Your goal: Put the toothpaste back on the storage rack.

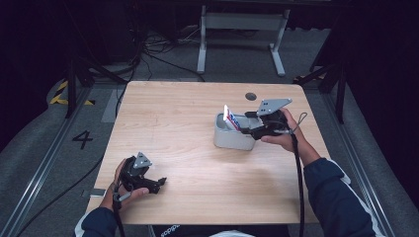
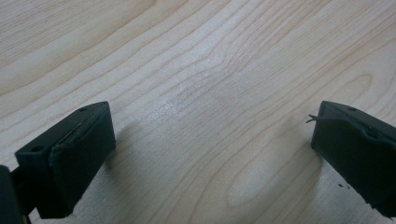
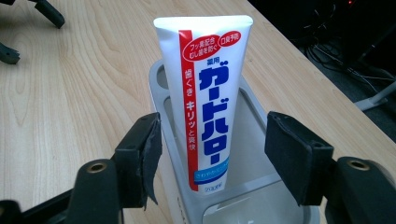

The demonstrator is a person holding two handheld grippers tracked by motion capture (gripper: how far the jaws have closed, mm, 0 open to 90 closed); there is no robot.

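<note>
Lower left of the high view: my left claw (image 1: pixel 159 183) rests low on the counter (image 1: pixel 188 173), jaws spread wide over bare wood with nothing between them; I judge it parked there to keep out of the way of the other hand's work.

Centre right of the high view: the grey bin (image 1: pixel 232 138) stands on the counter, and the toothpaste tube (image 1: pixel 231 118) stands in it, leaning on the bin's far wall with its flat crimped end up. In the right gripper view the tube (image 3: pixel 205 93) rises at centre frame, its foot inside the bin (image 3: pixel 261 205).

Right of the bin: my right claw (image 1: pixel 247 129) hovers at the rim. Its jaws stand on either side of the tube, partway open, pads clear of the plastic, so the tube rests on the bin alone.
</note>
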